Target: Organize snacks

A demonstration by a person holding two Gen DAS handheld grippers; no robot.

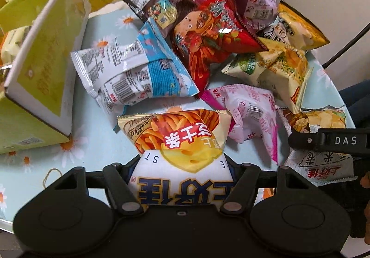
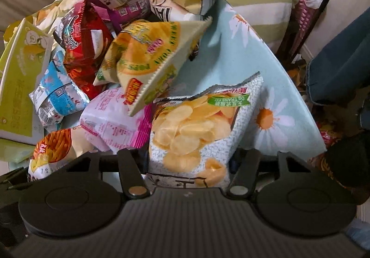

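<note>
The yellow-and-white cheese-stick snack bag (image 1: 182, 156) is clamped in the left gripper (image 1: 181, 179), likely bound for the open lime-green cardboard box (image 1: 44, 59) beside the snack pile. Farther from that box, the right gripper (image 2: 188, 172) pinches a grey speckled potato-chip bag (image 2: 196, 133).

We note soft, even indoor light, moderately bright, with no hard shadows. Small white glare spots sit on the glossy red snack bag (image 1: 208, 34) and the blue-and-white packet (image 1: 138, 66). Fisheye bending curves the tablecloth edge (image 2: 298, 96); corners go black. Both views look slightly soft, especially near the rims.
</note>
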